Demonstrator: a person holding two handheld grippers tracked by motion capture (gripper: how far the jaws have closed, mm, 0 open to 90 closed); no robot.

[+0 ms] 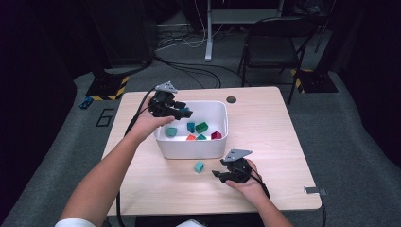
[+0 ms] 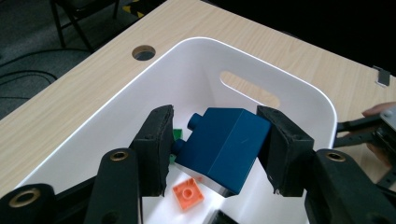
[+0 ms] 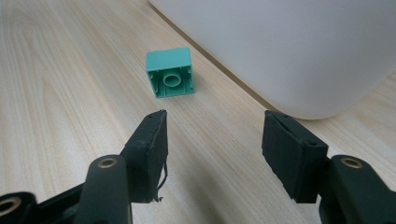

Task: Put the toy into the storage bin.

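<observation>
My left gripper hangs over the left end of the white bin, shut on a dark blue block that sits tilted between its pads, studs toward the left pad. In the bin lie several bricks, among them an orange one and a green one. On the table in front of the bin rests a teal block, hollow side facing my right gripper. The right gripper stands open a little short of the teal block, with nothing between its pads.
The bin's outer wall rises just right of the teal block. The wooden table has a round cable hole behind the bin and a metal clip at its right front edge. A folding chair stands beyond the table.
</observation>
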